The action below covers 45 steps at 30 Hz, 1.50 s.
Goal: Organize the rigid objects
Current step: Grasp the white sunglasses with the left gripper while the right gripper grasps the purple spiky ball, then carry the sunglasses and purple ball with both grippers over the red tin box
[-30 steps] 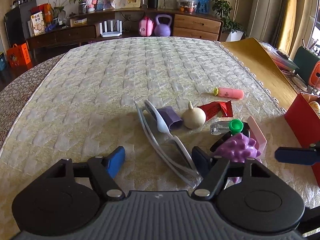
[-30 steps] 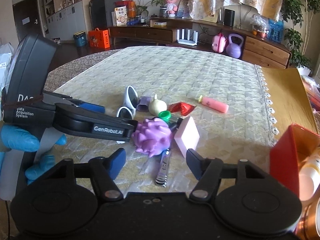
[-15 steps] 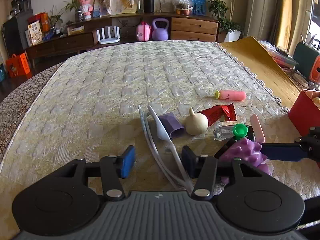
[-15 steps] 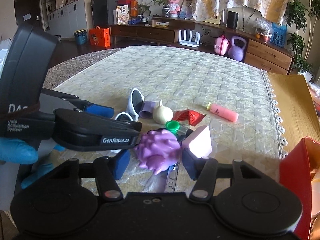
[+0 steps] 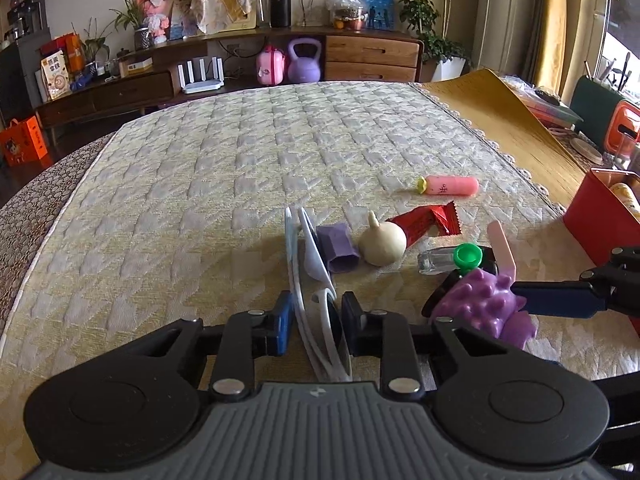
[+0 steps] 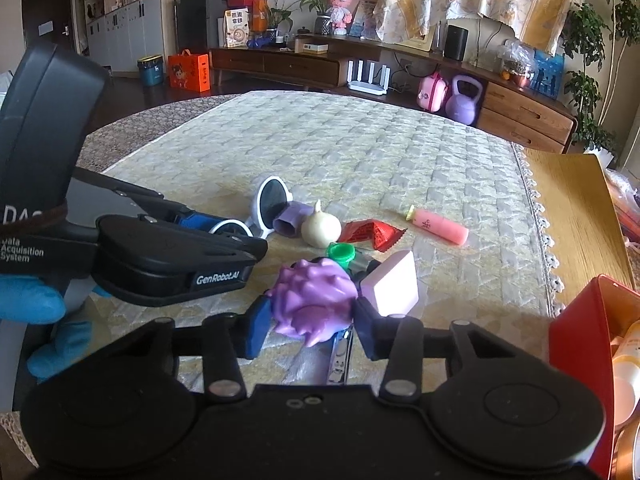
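- A blue-gloved hand (image 6: 32,304) was seen at the far left of the right wrist view, wrapped round the handle of the left gripper (image 5: 315,322).
- The left gripper's jaws had just been closing; they were observed drawn narrow onto the white sunglasses (image 5: 320,320), with the folded frame clamped between the blue pads. The far lens and temple arm of the sunglasses were seen reaching forward over the quilted tablecloth (image 5: 240,184).
- Just right of the sunglasses a small purple sleeve (image 5: 338,246) was noted lying on the cloth, touching the frame.
- A cream onion-shaped toy (image 5: 382,244) was recorded beside the sleeve, with a red snack wrapper (image 5: 428,220) behind it and touching it.
- A pink tube with a yellow cap (image 5: 450,186) was seen lying apart, further back on the cloth.
- A small clear bottle with a green cap (image 5: 466,256) was noted lying on its side, near the purple spiky ball (image 6: 314,300).
- The right gripper (image 6: 308,320) had just been closing; its pads were seen pressed against both flanks of the spiky ball, which was still at cloth level. A metal nail clipper (image 6: 340,356) was visible under the ball.
- A pink block (image 6: 392,290) was noted just beside the ball, touching the right finger.
- A red box (image 6: 576,344) was recorded at the far right edge, with items inside that could not be identified.
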Tool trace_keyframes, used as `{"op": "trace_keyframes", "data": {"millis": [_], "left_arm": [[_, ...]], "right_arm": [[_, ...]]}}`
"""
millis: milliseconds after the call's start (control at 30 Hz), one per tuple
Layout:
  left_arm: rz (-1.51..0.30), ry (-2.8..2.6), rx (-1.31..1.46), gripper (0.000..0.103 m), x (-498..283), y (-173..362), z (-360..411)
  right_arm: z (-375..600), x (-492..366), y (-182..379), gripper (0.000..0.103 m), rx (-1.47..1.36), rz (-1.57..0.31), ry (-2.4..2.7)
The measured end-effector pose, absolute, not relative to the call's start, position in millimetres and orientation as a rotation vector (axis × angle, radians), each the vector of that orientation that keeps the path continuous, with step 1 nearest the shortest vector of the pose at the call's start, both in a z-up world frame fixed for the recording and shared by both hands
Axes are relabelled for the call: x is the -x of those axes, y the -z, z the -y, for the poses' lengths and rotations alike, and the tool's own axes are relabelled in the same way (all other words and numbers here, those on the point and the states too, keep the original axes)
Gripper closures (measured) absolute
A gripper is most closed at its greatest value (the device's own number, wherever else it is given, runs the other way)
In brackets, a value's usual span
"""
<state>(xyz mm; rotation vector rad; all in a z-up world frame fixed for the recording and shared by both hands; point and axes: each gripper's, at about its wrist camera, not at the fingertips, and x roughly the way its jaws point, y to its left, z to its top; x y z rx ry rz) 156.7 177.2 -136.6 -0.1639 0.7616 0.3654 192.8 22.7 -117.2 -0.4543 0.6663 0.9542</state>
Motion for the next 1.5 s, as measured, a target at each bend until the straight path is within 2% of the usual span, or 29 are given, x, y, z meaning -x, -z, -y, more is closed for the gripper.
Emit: {"op": "trace_keyframes", "data": {"millis": [533, 567, 600, 633, 767, 900, 1000, 1100, 1200, 1500], "left_arm": [[-0.748, -0.348, 0.199, 0.078, -120, 115, -168], [-0.748, -0.344, 0.199, 0.078, -117, 114, -166], [-0.747, -0.340, 0.199, 0.078, -114, 113, -164], [-0.746, -0.336, 0.197, 0.078, -112, 112, -162], [-0.751, -0.322, 0.187, 0.078, -107, 110, -153], [-0.747, -0.313, 0.185, 0.078, -104, 107, -146], [-0.749, -0.311, 0.182, 0.078, -102, 107, -144], [-0.752, -0.313, 0.190, 0.078, -100, 108, -143], [-0.760, -0.316, 0.196, 0.078, -99, 110, -144], [-0.759, -0.341, 0.221, 0.078, -97, 113, -157]], "right_arm": [[5, -164, 101, 0.061, 0.422, -0.630, -0.968], [8, -163, 100, 0.062, 0.420, -0.630, -0.967], [10, -161, 99, 0.076, 0.416, -0.628, -0.967], [13, -159, 97, 0.080, 0.414, -0.628, -0.963], [25, -159, 93, 0.081, 0.415, -0.632, -0.963], [33, -155, 96, 0.070, 0.444, -0.620, -0.948], [36, -158, 101, 0.045, 0.440, -0.644, -0.941], [36, -165, 104, 0.044, 0.407, -0.665, -0.937], [33, -172, 108, 0.038, 0.372, -0.697, -0.957], [4, -171, 117, 0.038, 0.380, -0.694, -1.005]]}}
